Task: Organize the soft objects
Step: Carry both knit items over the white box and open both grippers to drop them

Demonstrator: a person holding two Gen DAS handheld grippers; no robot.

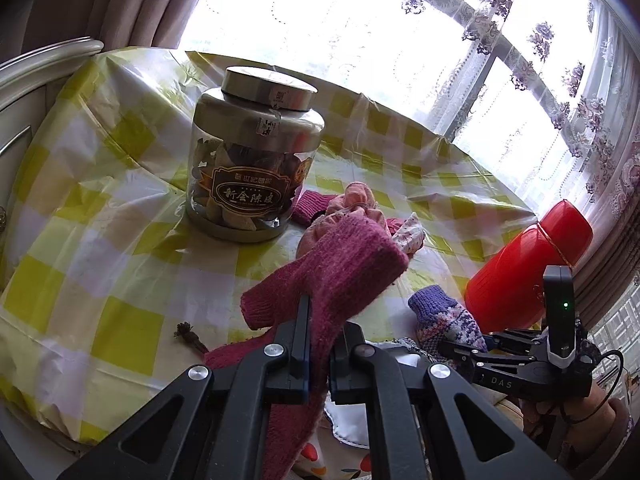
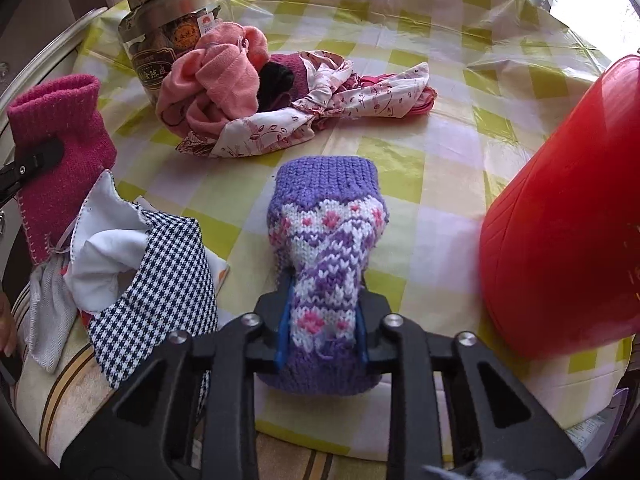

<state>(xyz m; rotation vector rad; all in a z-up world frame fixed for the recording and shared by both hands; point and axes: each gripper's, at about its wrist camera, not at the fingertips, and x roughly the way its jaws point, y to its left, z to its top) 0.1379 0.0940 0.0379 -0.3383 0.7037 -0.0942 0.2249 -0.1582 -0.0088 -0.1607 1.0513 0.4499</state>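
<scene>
My left gripper is shut on a magenta knitted sock, held up off the table; the sock also shows at the left of the right wrist view. A purple, white and pink knitted sock lies on the checked tablecloth, and my right gripper is shut on its lower half, pads squeezing both sides. In the left wrist view that purple sock and the right gripper sit at the lower right. A heap of pink cloth and a floral scarf lies farther back.
A glass jar with a metal lid stands behind the heap. A red plastic container is close on the right of the purple sock. A houndstooth cloth with white lining lies at the near left edge. The yellow checked tablecloth covers the table.
</scene>
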